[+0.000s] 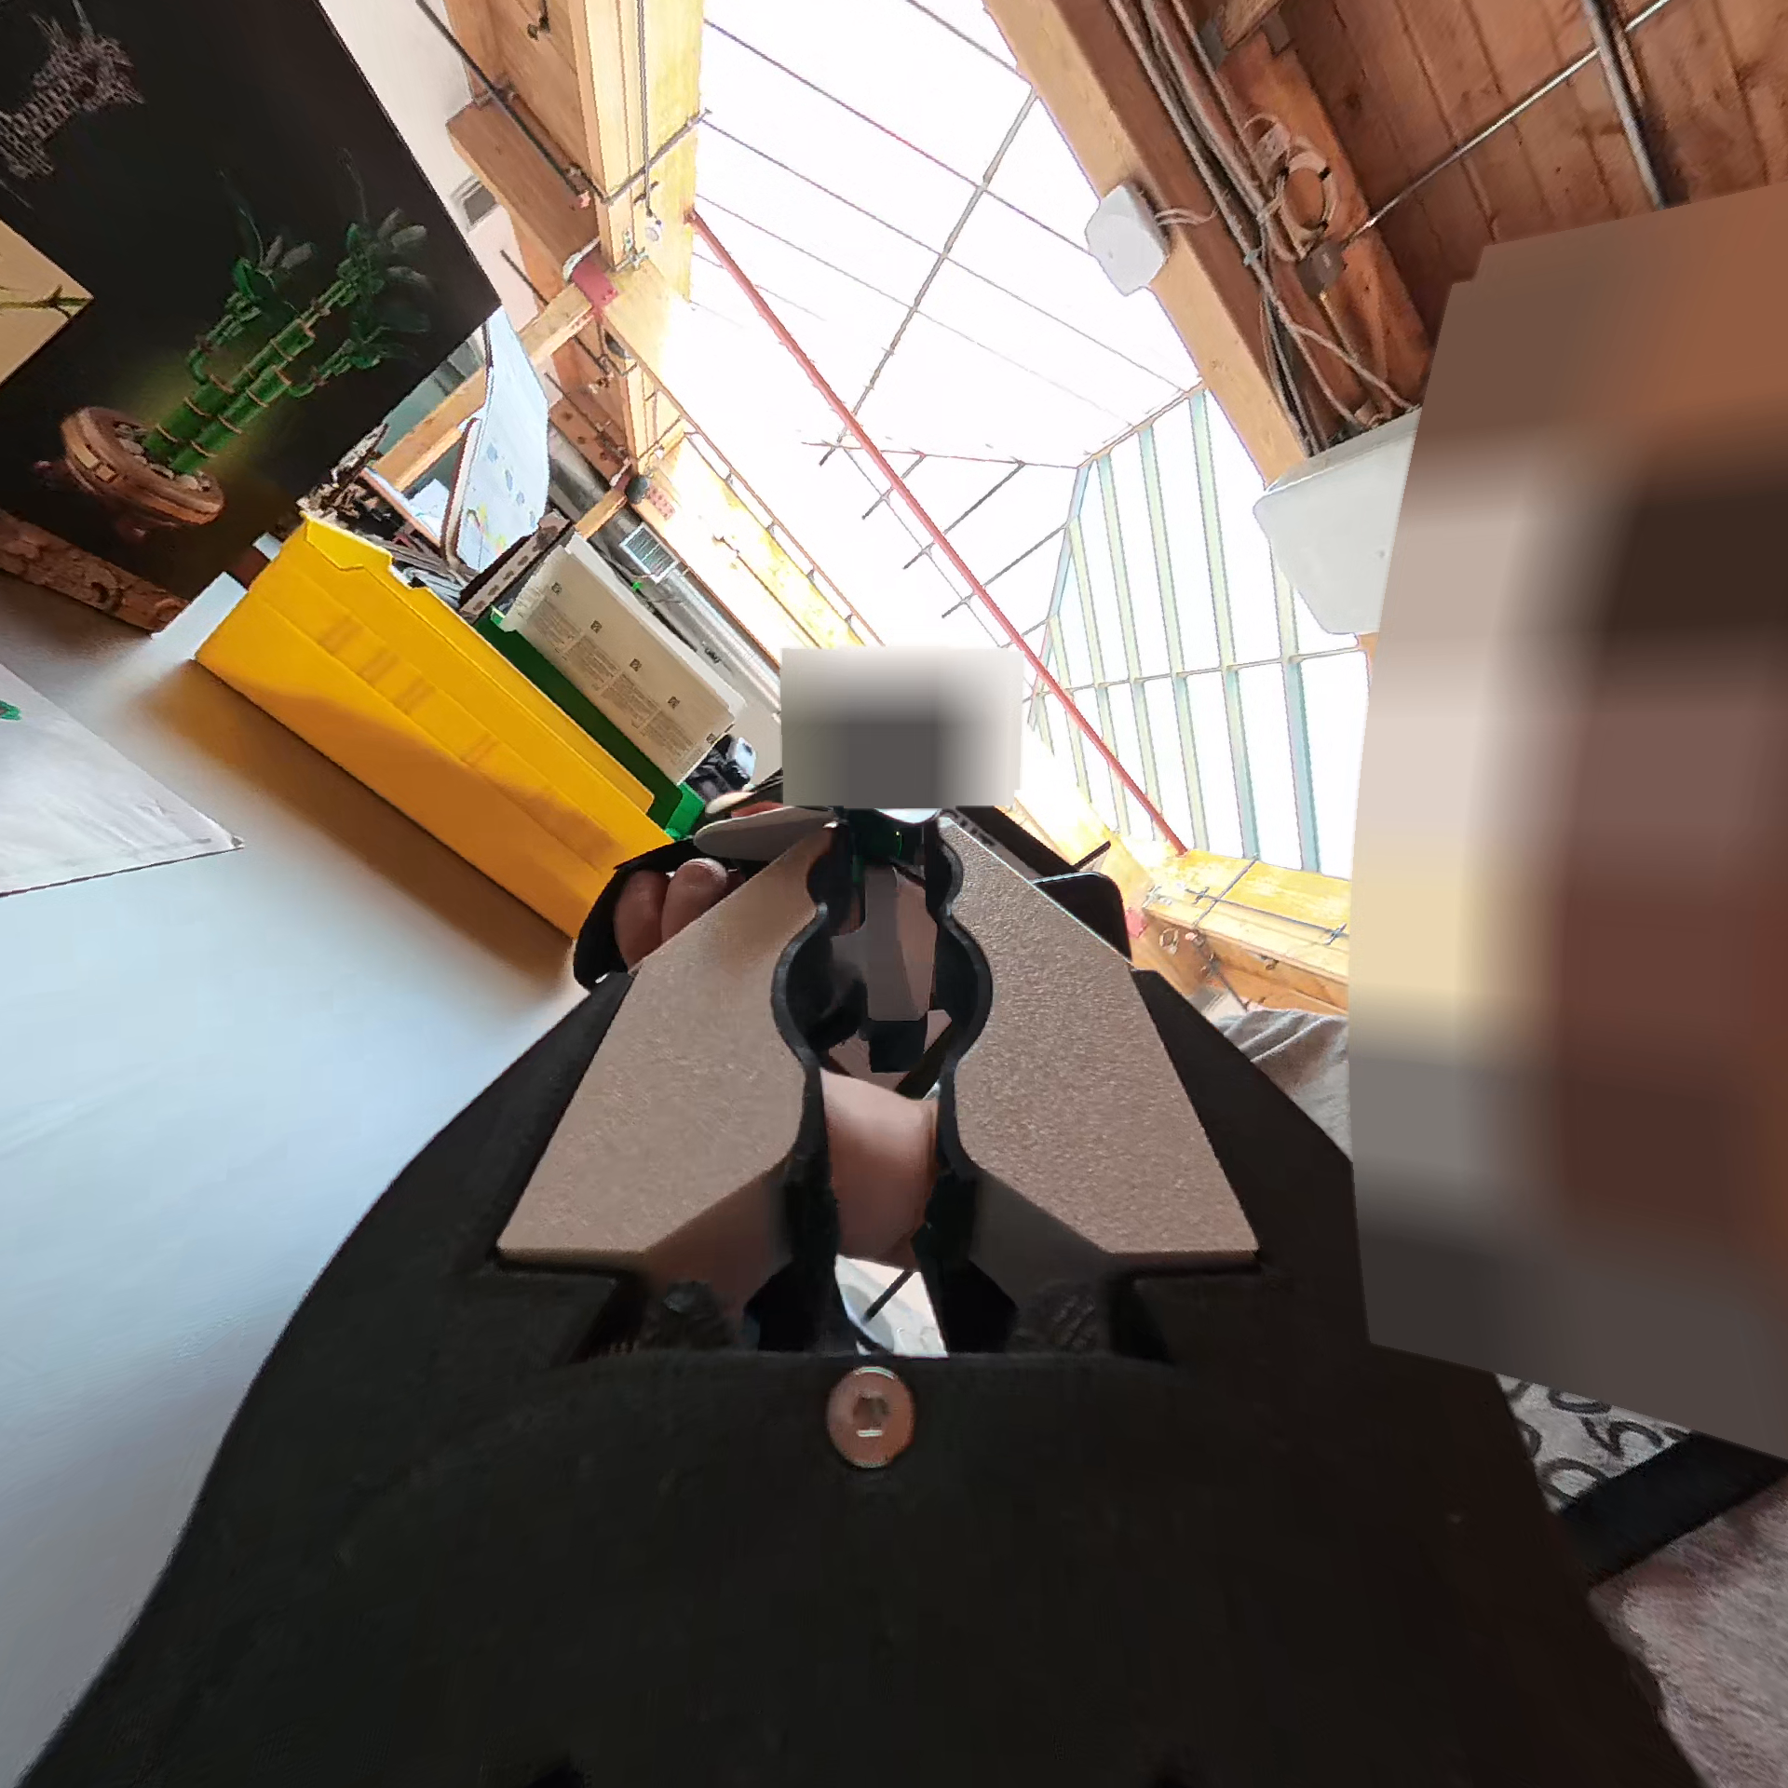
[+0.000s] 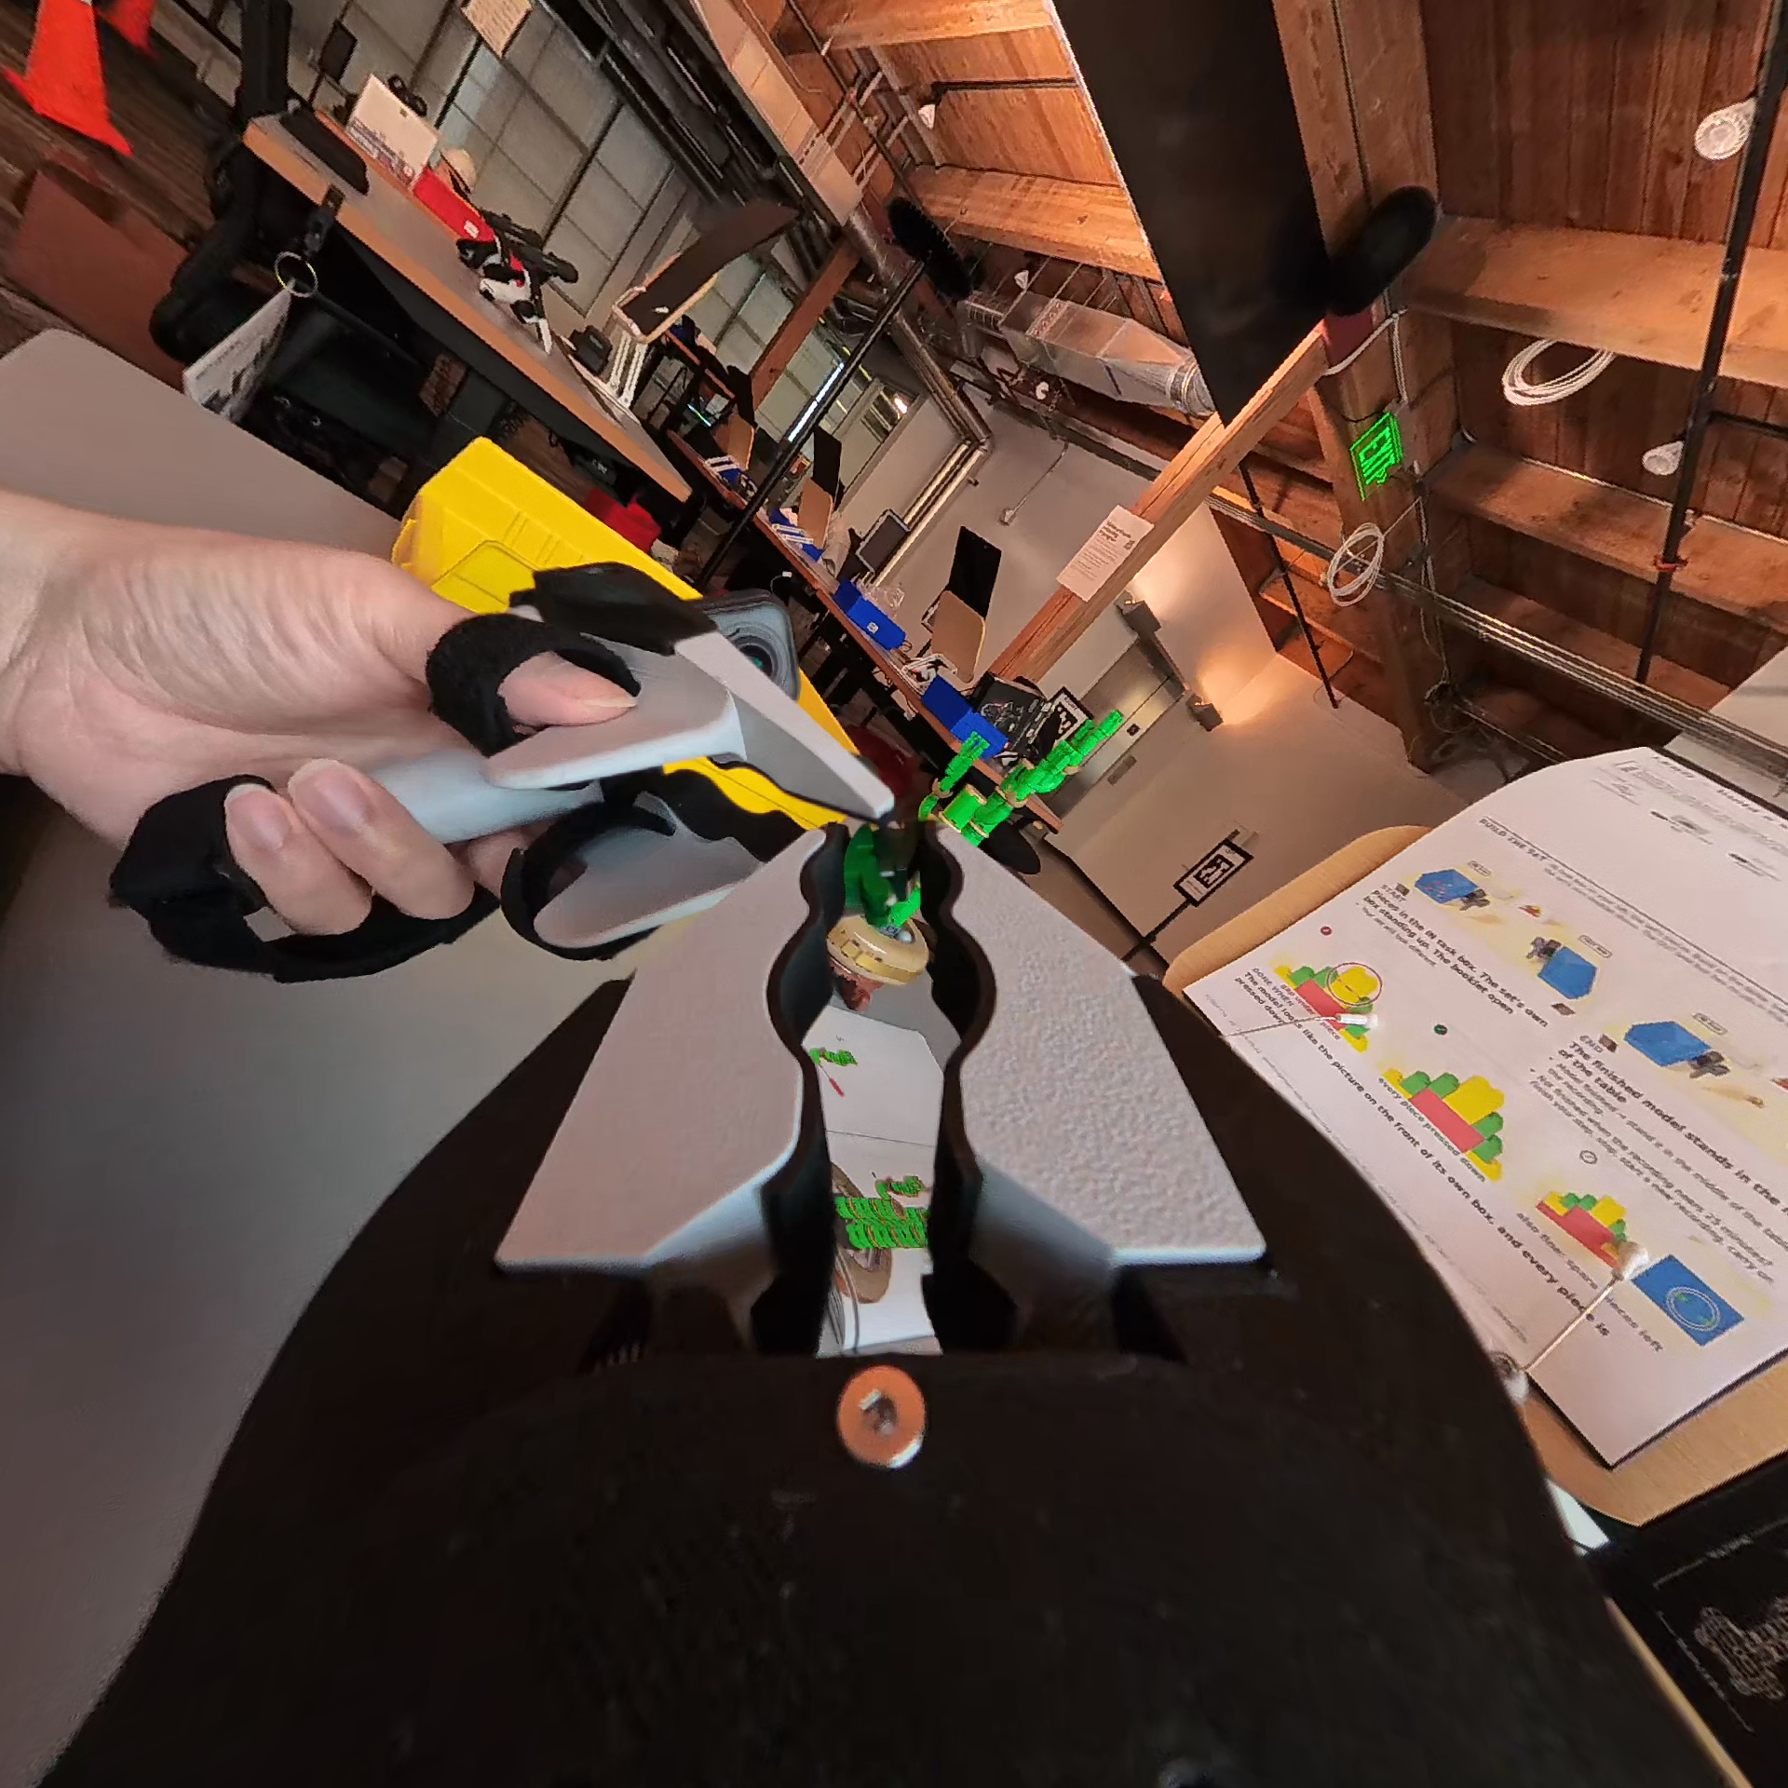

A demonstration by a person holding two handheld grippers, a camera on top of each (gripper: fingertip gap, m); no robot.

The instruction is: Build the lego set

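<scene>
In the right wrist view a green bamboo lego model (image 2: 1016,774) rises from a small tan pot (image 2: 876,953) on the table. My right gripper (image 2: 882,844) is closed to a narrow gap around the model's lower green stem (image 2: 876,871). My left gripper (image 2: 871,811), held in a hand from the left, touches the top of that stem with its tip. In the left wrist view my left gripper (image 1: 885,837) is nearly closed with a small green piece (image 1: 885,844) at its tips. The right gripper's grey fingers (image 1: 759,832) lie just beyond it.
A yellow bin (image 1: 416,697) stands on the grey table (image 1: 193,1113), also in the right wrist view (image 2: 503,532). The set's dark box (image 1: 193,339) stands behind it. An open instruction booklet (image 2: 871,1229) lies under my right gripper; a printed sheet (image 2: 1500,1113) lies to the right. My two grippers' fingertips are within a few centimetres of each other.
</scene>
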